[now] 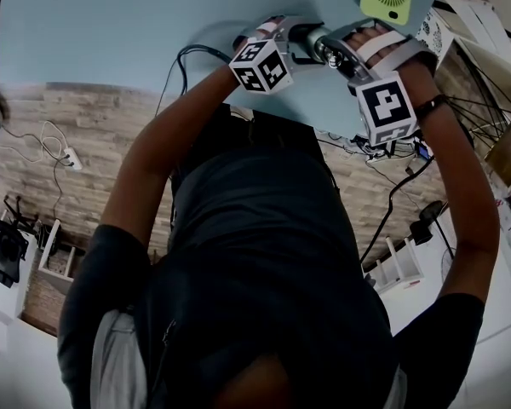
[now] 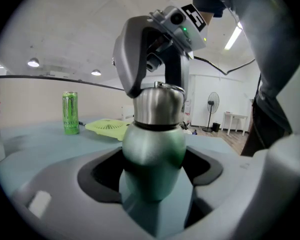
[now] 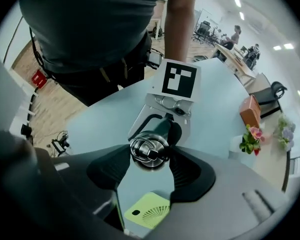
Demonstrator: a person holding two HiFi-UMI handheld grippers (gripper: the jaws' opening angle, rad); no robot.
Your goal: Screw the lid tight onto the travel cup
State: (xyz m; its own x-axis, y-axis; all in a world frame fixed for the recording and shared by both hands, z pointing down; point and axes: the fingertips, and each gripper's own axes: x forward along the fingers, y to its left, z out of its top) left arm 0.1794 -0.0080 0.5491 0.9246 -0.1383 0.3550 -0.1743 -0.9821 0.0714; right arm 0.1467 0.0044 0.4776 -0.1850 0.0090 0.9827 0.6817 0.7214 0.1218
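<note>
Standing upright at the far left of the light blue table [image 1: 94, 32], a green can [image 2: 70, 113] has a yellow-green handheld fan [image 2: 107, 127] lying flat just to its right. Nearer and to the right of both, the left gripper [image 2: 155, 171] holds the travel cup [image 2: 155, 144] upright, its two jaws pressed against opposite sides of the green body. The steel lid [image 2: 158, 104] sits on the cup's neck, with a dark seam visible where steel meets green; how far it is threaded cannot be told. The right gripper [image 3: 149, 159] comes down onto the cup from above. Its jaws pinch the lid on both sides, and the lid's top with its metal ring faces that gripper's camera. In the head view the two grippers meet end to end over the table, each held in one of the person's hands. Whether the cup's base touches the table cannot be told. At the far right of the table, well apart from the cup, a small bunch of flowers [image 3: 251, 139] stands near an orange-brown box [image 3: 250, 111].
</note>
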